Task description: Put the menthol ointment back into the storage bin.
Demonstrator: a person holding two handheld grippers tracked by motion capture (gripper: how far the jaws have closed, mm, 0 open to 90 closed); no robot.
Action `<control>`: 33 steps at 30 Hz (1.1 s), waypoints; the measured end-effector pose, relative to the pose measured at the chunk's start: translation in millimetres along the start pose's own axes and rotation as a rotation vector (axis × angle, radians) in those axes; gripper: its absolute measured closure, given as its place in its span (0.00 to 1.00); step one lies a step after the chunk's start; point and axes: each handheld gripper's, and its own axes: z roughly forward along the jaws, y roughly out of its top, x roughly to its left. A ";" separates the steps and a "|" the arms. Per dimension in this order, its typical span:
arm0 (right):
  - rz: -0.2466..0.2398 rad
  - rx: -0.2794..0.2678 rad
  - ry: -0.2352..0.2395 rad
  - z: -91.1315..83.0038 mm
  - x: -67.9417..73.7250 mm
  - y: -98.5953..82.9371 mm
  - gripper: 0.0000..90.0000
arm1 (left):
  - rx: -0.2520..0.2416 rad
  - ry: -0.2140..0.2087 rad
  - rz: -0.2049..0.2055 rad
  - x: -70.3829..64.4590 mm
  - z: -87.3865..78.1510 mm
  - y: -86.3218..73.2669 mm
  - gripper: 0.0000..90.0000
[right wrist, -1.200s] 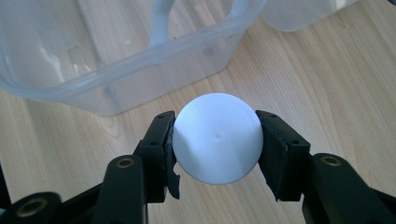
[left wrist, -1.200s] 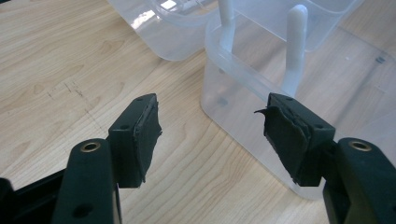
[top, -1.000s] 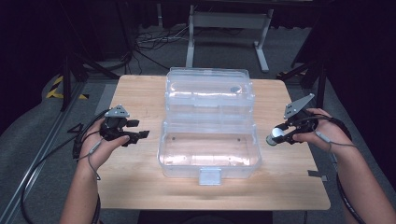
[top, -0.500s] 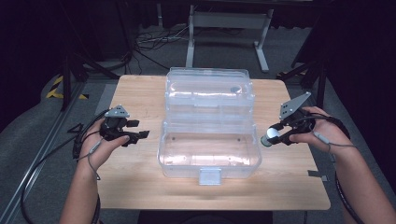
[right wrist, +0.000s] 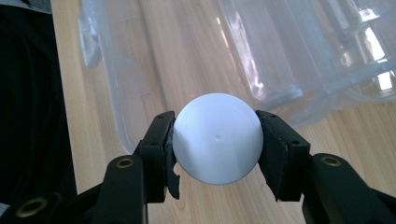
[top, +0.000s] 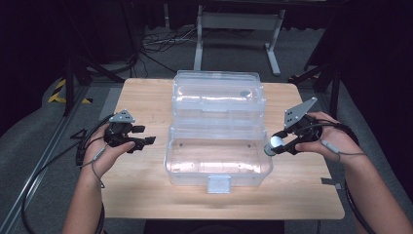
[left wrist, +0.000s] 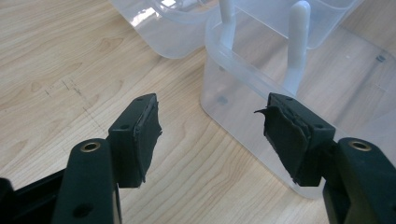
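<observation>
White ball is pinched between the right gripper's jaws, pads on both sides of it. In the high view the ball sits just at the right wall of the clear plastic box, near half, above the wooden table. Right gripper is tilted in toward the box, grey plate up.

Left gripper is held on the left side of the table, near the box's left wall but apart from it. Its own view shows the jaws spread wide with nothing between them, torn pad rubber on both, and the box corner plus two white hinge posts just beyond. The posts can't be made out in the high view.

Farther back, the high view shows the box's open lid half lying flat at the far side.
</observation>
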 end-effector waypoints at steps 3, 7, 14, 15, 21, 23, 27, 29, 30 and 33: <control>-0.011 -0.001 0.018 4.8 3.8 3.8 0.56 | -0.001 -0.002 -0.001 -0.8 -0.2 0.3 0.40; -0.023 0.004 0.035 11.6 6.7 6.8 0.56 | 0.002 0.001 0.004 0.5 -0.3 -0.1 0.40; -0.031 0.003 0.056 20.6 10.5 8.5 0.56 | 0.005 0.000 0.004 0.7 0.0 -0.2 0.40; -0.036 0.003 0.061 22.6 10.8 8.6 0.56 | 0.004 0.000 0.003 0.5 -0.1 -0.2 0.40; -0.044 0.017 0.080 33.7 13.4 7.8 0.56 | 0.006 0.001 0.004 0.4 0.3 -0.2 0.40; -0.049 0.014 0.086 37.4 13.9 7.4 0.56 | 0.008 -0.001 0.003 0.2 0.6 -0.2 0.40; -0.052 0.024 0.095 44.2 15.1 7.1 0.56 | 0.006 -0.001 0.002 0.9 -0.1 -0.5 0.40; -0.058 0.025 0.097 47.4 15.2 6.7 0.56 | 0.002 0.000 -0.003 0.7 -0.2 -0.7 0.40; -0.060 0.022 0.101 49.1 15.3 6.3 0.56 | 0.002 0.000 -0.003 0.7 -0.3 -0.7 0.40; -0.065 0.025 0.103 52.4 15.4 5.6 0.56 | 0.002 0.000 -0.003 0.8 -0.2 -0.8 0.40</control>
